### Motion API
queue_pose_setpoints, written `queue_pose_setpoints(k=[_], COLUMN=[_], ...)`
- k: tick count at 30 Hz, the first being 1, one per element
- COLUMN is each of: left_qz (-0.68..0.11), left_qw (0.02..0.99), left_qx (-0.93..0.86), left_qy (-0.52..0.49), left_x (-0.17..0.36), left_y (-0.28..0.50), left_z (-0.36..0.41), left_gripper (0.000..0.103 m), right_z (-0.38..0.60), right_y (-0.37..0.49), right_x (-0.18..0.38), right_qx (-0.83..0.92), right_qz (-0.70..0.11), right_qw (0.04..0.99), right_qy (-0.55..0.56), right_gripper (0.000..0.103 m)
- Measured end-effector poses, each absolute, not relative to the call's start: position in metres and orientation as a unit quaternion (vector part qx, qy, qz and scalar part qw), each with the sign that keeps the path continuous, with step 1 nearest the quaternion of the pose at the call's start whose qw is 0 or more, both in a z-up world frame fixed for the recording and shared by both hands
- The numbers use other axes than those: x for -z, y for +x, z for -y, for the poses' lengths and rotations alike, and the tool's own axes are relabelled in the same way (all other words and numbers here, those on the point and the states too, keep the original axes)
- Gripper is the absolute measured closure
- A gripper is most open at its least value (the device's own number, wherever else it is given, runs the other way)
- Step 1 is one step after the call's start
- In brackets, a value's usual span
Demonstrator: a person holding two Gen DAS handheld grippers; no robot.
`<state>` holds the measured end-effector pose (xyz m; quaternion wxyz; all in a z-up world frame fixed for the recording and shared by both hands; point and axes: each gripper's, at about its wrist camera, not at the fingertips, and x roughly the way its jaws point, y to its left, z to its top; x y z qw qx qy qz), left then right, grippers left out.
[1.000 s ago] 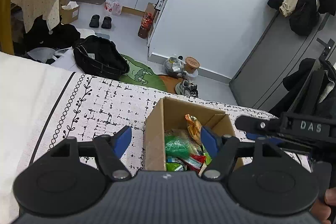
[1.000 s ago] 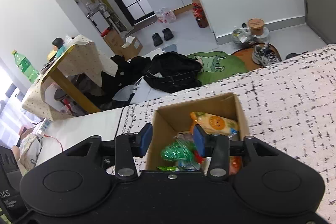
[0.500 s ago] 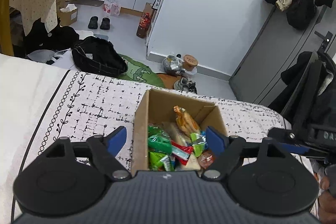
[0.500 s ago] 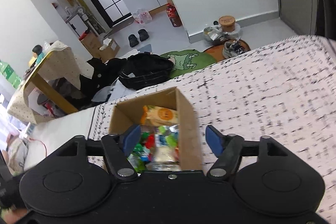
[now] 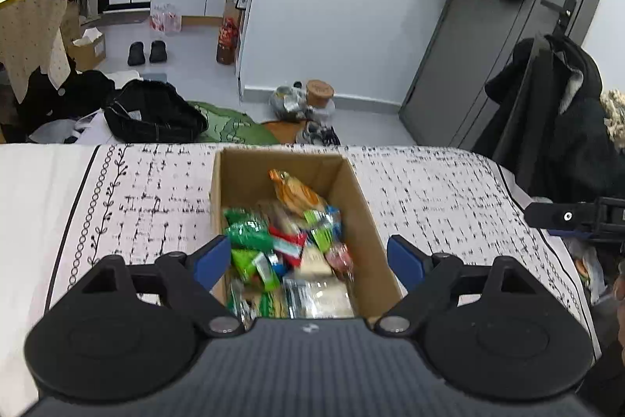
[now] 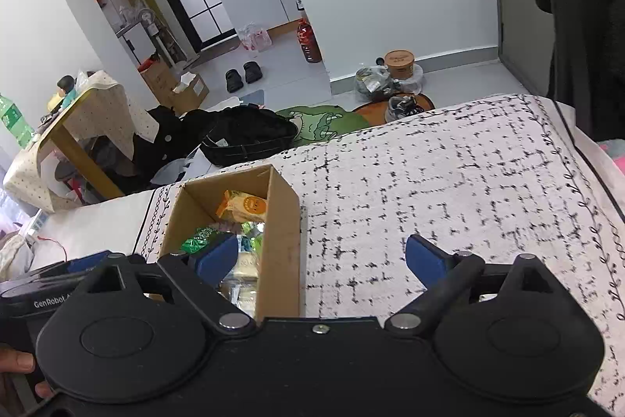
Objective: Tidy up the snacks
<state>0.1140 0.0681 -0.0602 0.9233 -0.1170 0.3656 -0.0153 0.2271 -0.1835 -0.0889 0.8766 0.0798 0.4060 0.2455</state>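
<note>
An open cardboard box (image 5: 273,163) stands on a white bedspread with black marks (image 5: 429,190). It holds several snack packs, among them an orange packet (image 5: 299,192) and a green packet (image 5: 248,235). My left gripper (image 5: 308,260) hovers over the box's near end. Its jaws are opening, straddle both side walls and press on nothing. My right gripper (image 6: 320,258) is opening too. The box's right wall (image 6: 283,241) lies between its fingers, untouched. The orange packet (image 6: 244,208) leans on the far wall. Each gripper shows at the edge of the other's view.
Beyond the bed's far edge lie a black bag (image 5: 156,112), a green mat (image 5: 234,127) and shoes on the floor. A grey door (image 5: 488,45) with hanging coats stands to the right. A cloth-covered table (image 6: 78,127) is at the left.
Both grippers' jaws have spread wider, the right one the most. Both have shifted to the right: the box now sits centred in the left view and at the left of the right view.
</note>
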Motion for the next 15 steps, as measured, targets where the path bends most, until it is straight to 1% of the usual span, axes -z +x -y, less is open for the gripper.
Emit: queue_pose_setpoints(k=[4,7,9,15], left_qz=[-0.372,-0.377,-0.375,-0.372], left_qw=[0.921,0.919,0.92,0.923], left_qx=[0.009,0.001,-0.001,-0.011], left_qy=[-0.116,-0.115,-0.112,-0.099], left_x=[0.054,0.049,0.044,0.032], left_y=[0.104,0.097,0.091,0.07], left_z=[-0.066,-0.064,-0.061,-0.053], left_gripper=[0.017,0.016,0.013,0.012], right_z=[0.198,0.208,0.213,0.234], right_y=[0.219,0.211,0.207,0.192], right_x=[0.083,0.078,0.076,0.069], right_qx=[-0.244,-0.25,-0.25,-0.254], right_qz=[-0.403,-0.403,-0.403,-0.403], right_qw=[0.879,0.878,0.878,0.878], right_qy=[0.074,0.066,0.064,0.052], right_gripper=[0.001,0.0,0.0,0.0])
